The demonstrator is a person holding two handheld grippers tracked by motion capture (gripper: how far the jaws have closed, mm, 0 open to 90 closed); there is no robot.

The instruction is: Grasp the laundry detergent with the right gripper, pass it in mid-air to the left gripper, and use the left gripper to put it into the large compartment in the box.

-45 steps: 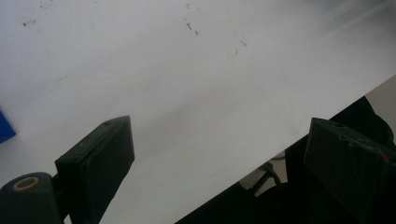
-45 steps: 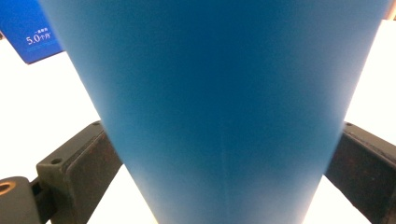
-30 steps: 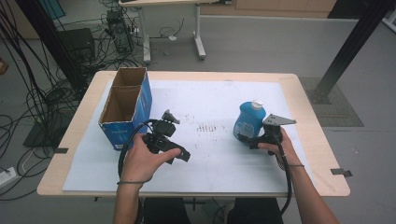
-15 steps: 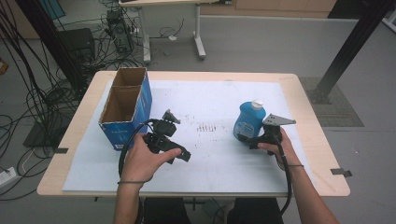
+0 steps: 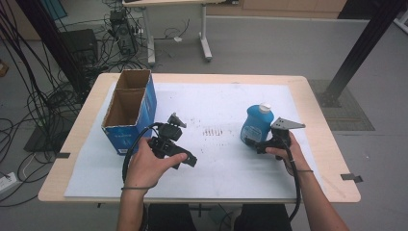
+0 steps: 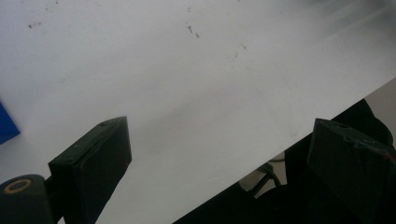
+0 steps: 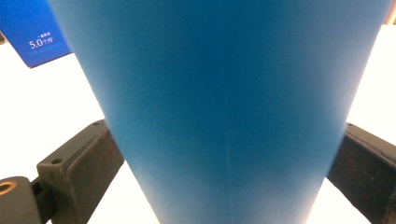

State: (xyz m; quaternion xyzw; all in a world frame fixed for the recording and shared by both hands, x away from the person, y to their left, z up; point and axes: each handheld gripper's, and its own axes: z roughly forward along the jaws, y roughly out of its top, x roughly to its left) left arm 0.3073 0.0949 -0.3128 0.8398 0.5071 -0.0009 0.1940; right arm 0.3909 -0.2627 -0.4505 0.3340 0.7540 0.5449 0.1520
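A blue bottle (image 5: 256,124) with a white cap stands upright on the white sheet (image 5: 211,101) at the right. My right gripper (image 5: 252,143) is low at its base, and in the right gripper view the bottle (image 7: 224,102) sits between both jaws, which press its sides. My left gripper (image 5: 183,156) is held in the person's hand just right of the blue cardboard box (image 5: 129,110). In the left gripper view its jaws (image 6: 224,168) stand wide apart over bare sheet, pointing toward the table's near edge, with nothing between them.
The open-topped box has two compartments and stands at the sheet's left edge; its corner (image 6: 7,128) and printed side (image 7: 32,37) appear in the gripper views. Small dark marks (image 5: 211,131) dot the sheet's middle. Cables and a table leg lie on the floor beyond.
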